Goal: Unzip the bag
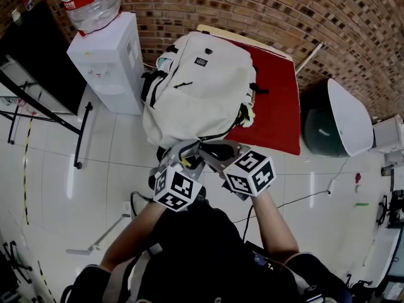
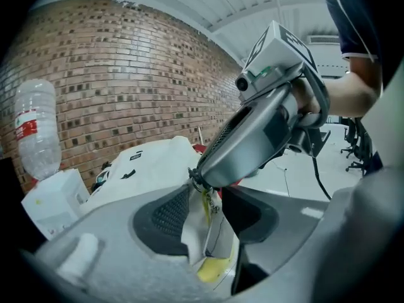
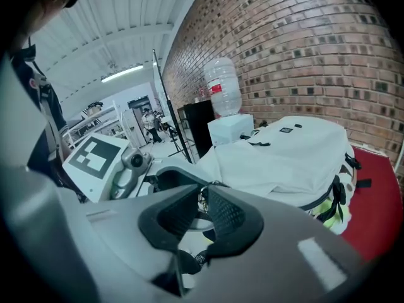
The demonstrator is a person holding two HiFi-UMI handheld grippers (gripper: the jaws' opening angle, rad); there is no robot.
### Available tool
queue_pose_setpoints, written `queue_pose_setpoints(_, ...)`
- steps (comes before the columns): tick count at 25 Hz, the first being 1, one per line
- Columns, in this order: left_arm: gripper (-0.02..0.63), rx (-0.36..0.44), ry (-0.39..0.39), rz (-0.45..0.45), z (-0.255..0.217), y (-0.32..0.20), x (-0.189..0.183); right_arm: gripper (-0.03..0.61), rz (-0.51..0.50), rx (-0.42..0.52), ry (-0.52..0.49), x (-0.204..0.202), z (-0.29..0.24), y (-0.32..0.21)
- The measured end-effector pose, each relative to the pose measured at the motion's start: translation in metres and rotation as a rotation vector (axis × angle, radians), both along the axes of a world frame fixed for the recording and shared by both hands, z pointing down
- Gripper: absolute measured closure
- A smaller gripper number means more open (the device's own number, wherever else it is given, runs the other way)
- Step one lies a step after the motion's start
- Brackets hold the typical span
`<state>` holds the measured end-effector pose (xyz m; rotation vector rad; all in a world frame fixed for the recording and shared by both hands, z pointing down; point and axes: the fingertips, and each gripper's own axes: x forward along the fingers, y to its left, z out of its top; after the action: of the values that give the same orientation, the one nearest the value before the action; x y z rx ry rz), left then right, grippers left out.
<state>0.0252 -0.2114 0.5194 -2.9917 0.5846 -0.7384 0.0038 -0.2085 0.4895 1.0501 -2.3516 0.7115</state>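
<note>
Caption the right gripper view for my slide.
Right gripper pinches the zipper pull of a white backpack lying on a red tabletop.

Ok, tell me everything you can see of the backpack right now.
The backpack is off-white fabric with black straps, black zip trim, a small dark label and yellow-green showing at one side. It lies flat, front up, on a red tabletop, its near end toward the person. There the right hand-held gripper pinches a metal zip pull, while the left hand-held gripper stands open around a fold of fabric.
</note>
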Motion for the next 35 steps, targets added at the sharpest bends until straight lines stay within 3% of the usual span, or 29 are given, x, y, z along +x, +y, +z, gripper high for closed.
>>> queue_pose_setpoints(1, 0.448, 0.007, -0.006, -0.013, 0.0, -0.003, 0.001, 0.525, -0.002, 0.001, -0.026, -0.001, -0.003, 0.0)
queue_pose_setpoints(4, 0.559, 0.003, -0.021, -0.056, 0.004, -0.01, 0.0, 0.503, -0.006, 0.017, -0.108, -0.001, -0.015, -0.002)
queue_pose_setpoints(7, 0.568, -0.024, -0.024, -0.067, 0.006, -0.011, 0.0, 0.505, -0.011, 0.049, -0.099, 0.016, -0.019, 0.0)
queue_pose_setpoints(12, 0.569, -0.063, -0.019, -0.071, 0.002, -0.009, -0.002, 0.485, -0.054, 0.12, 0.117, 0.049, 0.006, 0.001)
queue_pose_setpoints(17, 0.571, -0.12, -0.006, -0.085, -0.008, -0.007, -0.009, 0.446, -0.157, 0.209, 0.244, 0.039, 0.024, 0.001)
queue_pose_setpoints(25, 0.572, -0.206, 0.064, -0.081, -0.029, -0.008, -0.006, 0.497, -0.256, 0.39, 0.493, 0.03, 0.029, 0.0)
queue_pose_setpoints(31, 0.574, -0.233, 0.057, -0.038, -0.039, -0.003, -0.003, 0.457, -0.314, 0.444, 0.586, 0.024, 0.031, -0.003)
queue_pose_setpoints(35, 0.574, -0.239, 0.061, -0.015, -0.042, -0.003, -0.003, 0.497, -0.308, 0.467, 0.619, 0.026, 0.028, -0.012)
